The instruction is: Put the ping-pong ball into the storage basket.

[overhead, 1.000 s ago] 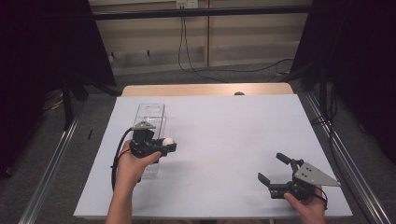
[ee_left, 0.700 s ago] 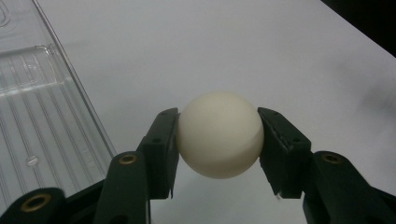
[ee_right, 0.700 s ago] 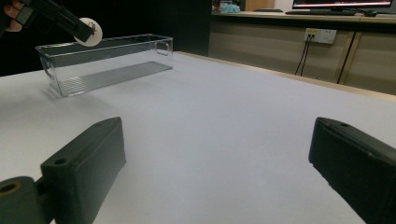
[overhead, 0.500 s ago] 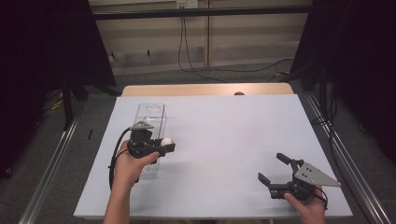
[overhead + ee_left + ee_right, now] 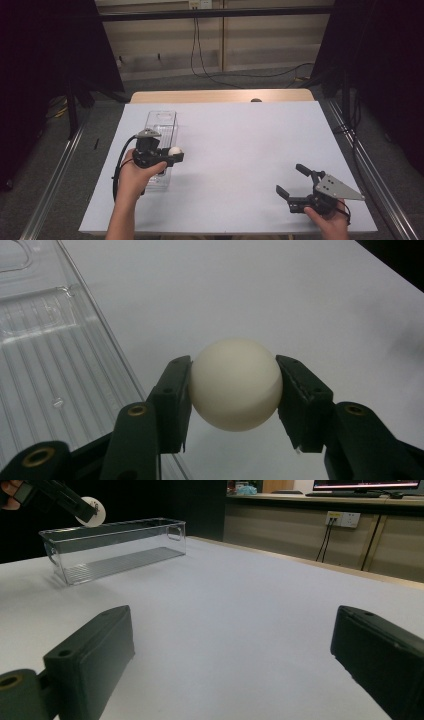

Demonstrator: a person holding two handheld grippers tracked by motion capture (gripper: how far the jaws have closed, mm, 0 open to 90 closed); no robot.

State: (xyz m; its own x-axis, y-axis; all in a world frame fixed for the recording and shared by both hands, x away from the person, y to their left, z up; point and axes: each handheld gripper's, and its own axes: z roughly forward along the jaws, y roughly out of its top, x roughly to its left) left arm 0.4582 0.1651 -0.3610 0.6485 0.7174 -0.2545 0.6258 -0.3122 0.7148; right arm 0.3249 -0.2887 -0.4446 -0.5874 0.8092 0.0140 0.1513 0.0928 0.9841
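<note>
Nearest, at the front right corner of the white tabletop [image 5: 240, 150]: right hand-held gripper [image 5: 296, 181], jaws spread wide apart and clamping nothing, resting close to the front edge and not far from the right edge. Ahead of it, a broad bare stretch of white surface running across the middle and to the far edge. At the left, a little farther in: left hand-held gripper [image 5: 176, 154], jaws closed tight on a white ball [image 5: 235, 384], one pad pressed against each side. Ball held above the tabletop, just beside the right long wall of a clear plastic bin [image 5: 161, 122], outside its rim. Bin empty, ribbed floor visible, long side running away toward the far edge, close to the tabletop's left edge. Beyond the white surface: a strip of bare wood [image 5: 220, 95], then grey floor [image 5: 240, 81] with trailing black cables [image 5: 200, 60].
</note>
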